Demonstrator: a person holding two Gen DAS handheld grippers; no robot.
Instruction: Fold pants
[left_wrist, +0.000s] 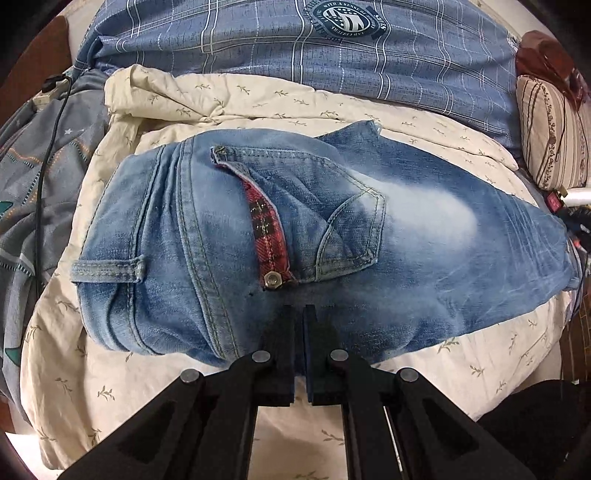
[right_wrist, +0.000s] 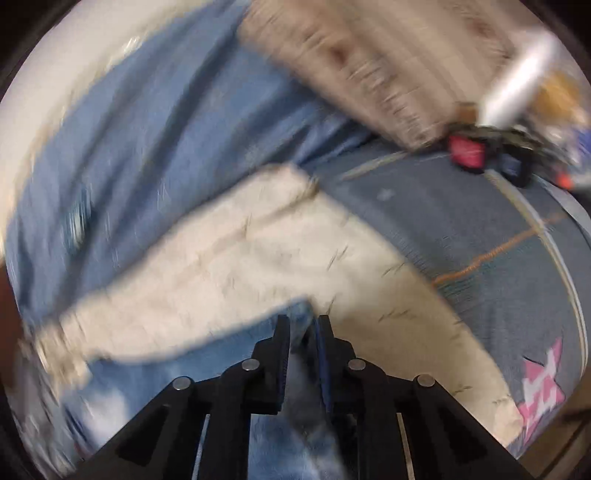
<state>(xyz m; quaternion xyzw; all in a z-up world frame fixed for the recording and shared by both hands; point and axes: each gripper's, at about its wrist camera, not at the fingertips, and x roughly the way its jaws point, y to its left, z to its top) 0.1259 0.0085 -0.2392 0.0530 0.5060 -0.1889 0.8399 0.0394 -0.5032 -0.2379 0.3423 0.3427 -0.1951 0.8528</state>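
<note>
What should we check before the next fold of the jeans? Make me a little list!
1. Right gripper has cloth: ok, its jaws are shut on a pinch of the jeans.
2. Left gripper has cloth: cannot tell, its jaws are shut with the tips against the jeans, but no pinch shows.
3. Jeans lie flat: ok, mostly smooth on the cream quilt.
4. Pocket flap tidy: not ok, its red plaid lining is turned out.
5. Black cable out of the way: ok, it lies off to the side, away from the jeans.
6. Right camera sharp: not ok, the picture is blurred.
</note>
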